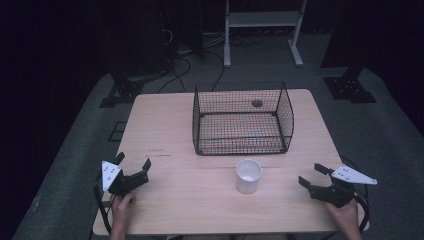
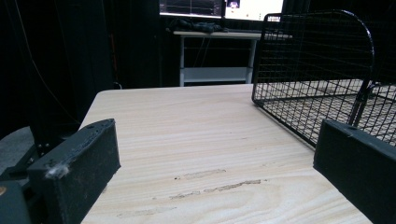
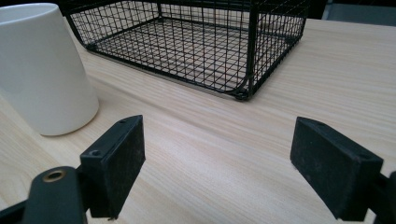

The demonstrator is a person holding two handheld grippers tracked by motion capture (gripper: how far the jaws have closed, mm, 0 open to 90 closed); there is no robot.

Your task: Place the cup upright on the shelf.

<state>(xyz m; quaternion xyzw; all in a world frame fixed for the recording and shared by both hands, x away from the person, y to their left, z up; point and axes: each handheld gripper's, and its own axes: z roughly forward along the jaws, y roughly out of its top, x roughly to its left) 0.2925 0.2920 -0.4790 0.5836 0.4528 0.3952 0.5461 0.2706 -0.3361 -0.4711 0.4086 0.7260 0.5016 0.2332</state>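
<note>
Both grippers, left gripper and right gripper, rest with jaws apart, empty, flanking the white cup. Cup stands upright just before the wire basket. No readable writing shows.

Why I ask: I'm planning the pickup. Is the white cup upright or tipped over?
Upright. The white cup stands on its base on the table, open rim facing up, in front of the wire basket.

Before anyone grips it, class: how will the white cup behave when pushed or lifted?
The cup looks rigid and smooth, so probably slippery between jaws. It stands upright and tapers to a narrower base, so a high push may tip it. It appears empty, likely light.
</note>
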